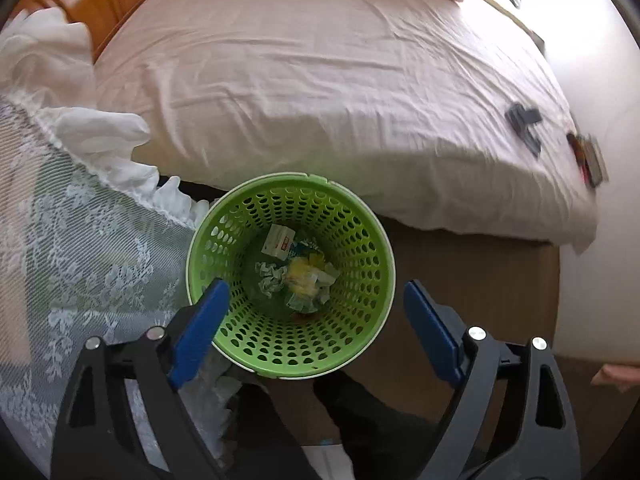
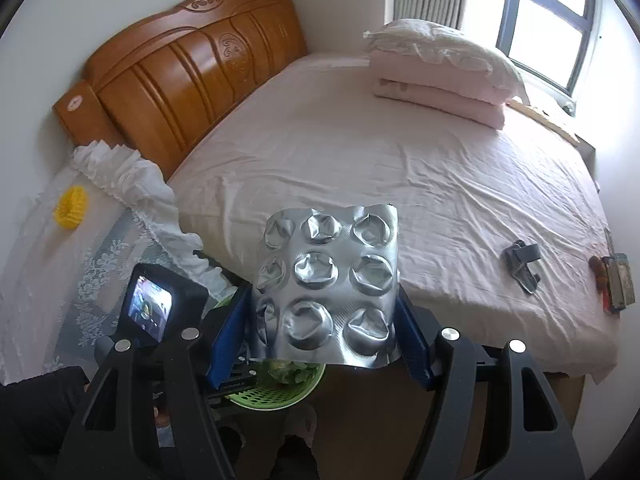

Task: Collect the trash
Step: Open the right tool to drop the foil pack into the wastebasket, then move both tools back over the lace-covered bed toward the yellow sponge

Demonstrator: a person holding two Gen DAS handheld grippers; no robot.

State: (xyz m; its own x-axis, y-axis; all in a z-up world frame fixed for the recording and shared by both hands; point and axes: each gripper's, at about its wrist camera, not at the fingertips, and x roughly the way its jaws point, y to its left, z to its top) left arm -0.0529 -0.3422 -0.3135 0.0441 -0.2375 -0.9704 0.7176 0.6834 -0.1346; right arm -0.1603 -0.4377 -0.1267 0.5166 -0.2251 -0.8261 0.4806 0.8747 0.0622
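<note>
One green bin [image 1: 291,276], one silver blister sheet [image 2: 328,288] w/ nine crushed pockets, two grippers. Bin holds several scraps of crumpled paper [image 1: 270,278] and small cartons. Room: bedroom; bed [image 2: 360,152] w/ pink sheet and wood headboard [image 2: 180,80], window [image 2: 548,20] at far side. Bin stands on floor beside bed. Left gripper [image 1: 316,312] hangs over bin, jaws spread wide, nothing between. Right gripper [image 2: 324,328] clamps blister sheet by its edges, above bin.

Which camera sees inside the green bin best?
The left wrist view: it looks straight down into the green bin, showing the crumpled trash at its bottom. The right wrist view shows only a slice of the rim, hidden behind the silver pill sheet and the right claw.
</note>
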